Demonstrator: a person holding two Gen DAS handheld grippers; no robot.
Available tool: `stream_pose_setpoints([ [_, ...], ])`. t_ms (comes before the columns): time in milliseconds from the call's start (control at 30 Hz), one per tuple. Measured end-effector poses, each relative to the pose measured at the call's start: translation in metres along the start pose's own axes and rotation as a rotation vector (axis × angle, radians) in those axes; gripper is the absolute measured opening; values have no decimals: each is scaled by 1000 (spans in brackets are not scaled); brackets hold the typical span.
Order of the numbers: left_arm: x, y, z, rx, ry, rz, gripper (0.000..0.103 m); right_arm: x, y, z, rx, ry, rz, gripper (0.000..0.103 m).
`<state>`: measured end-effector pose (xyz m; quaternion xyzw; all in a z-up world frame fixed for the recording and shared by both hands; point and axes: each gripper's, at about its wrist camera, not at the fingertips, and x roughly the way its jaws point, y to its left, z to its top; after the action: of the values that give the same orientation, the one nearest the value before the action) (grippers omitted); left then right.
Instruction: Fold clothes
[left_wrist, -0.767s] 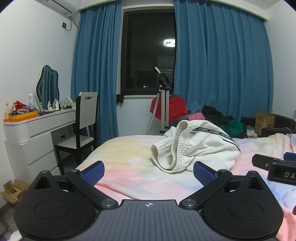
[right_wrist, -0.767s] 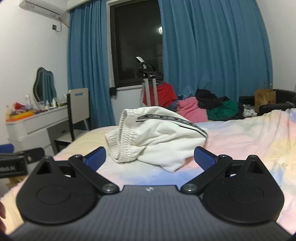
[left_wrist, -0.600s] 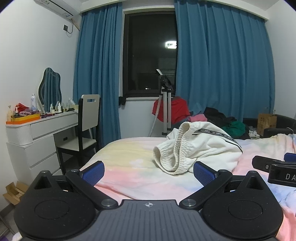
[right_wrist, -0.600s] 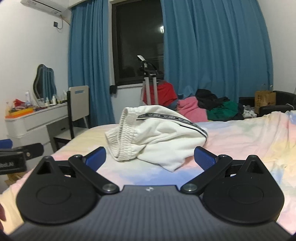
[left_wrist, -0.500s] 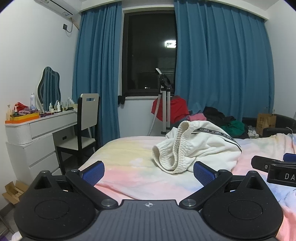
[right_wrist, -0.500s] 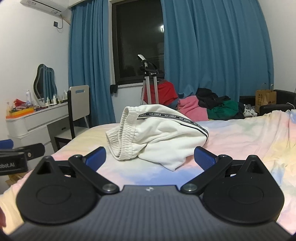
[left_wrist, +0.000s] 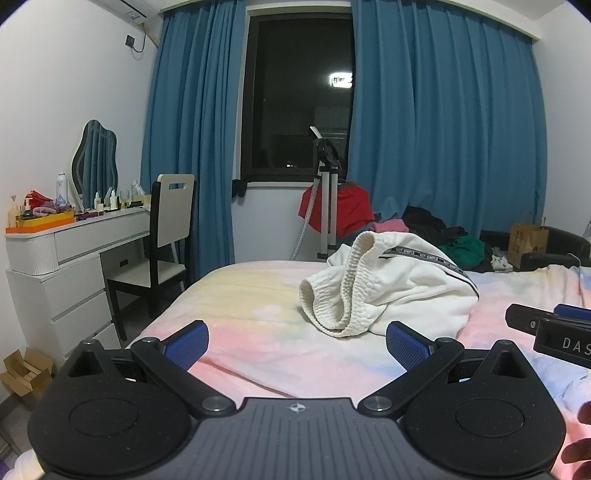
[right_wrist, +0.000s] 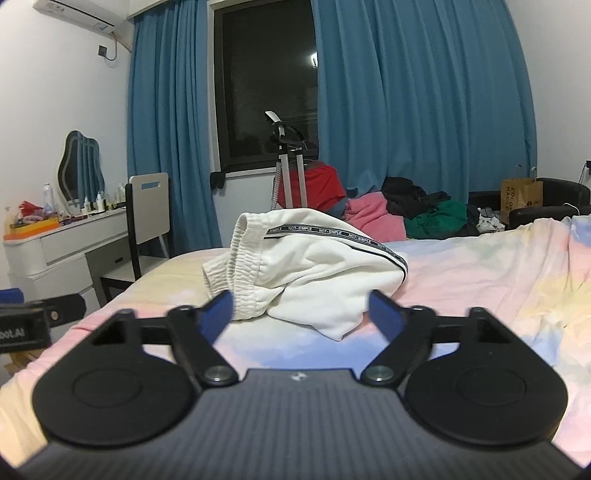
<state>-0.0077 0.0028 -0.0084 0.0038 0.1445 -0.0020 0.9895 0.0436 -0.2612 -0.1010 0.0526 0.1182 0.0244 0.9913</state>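
Lying bunched just ahead of both grippers' parted, empty jaws, the white trousers (right_wrist: 314, 273) look soft and floppy, best pinched at the ribbed waistband (left_wrist: 354, 291).

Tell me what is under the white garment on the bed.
The white garment lies bunched on a pastel sheet, which shows all around it. Whether anything lies under the bunch cannot be seen, because the fabric covers that spot.

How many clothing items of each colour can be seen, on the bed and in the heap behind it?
White garment with black printed stripe, on the pastel bed: 1
Red garment: 1
Pink garment: 1
Black garment: 1
Green garment: 1
Total: 5, although the heap may hide more.
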Motion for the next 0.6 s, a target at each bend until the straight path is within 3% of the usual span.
stream_pose_setpoints([
  [267, 4, 0, -1, -6, 20, -6, 103, -1, 3, -2, 2, 11, 19, 68],
  [467, 3, 1, 1, -4, 16, -5, 103, -2, 6, -3, 4, 18, 31, 50],
  [533, 3, 2, 3, -3, 23, -2, 103, -2, 7, -3, 9, 21, 32, 33],
  [600, 4, 3, 6, -7, 32, 6, 103, -1, 4, -4, 43, 31, 31, 26],
])
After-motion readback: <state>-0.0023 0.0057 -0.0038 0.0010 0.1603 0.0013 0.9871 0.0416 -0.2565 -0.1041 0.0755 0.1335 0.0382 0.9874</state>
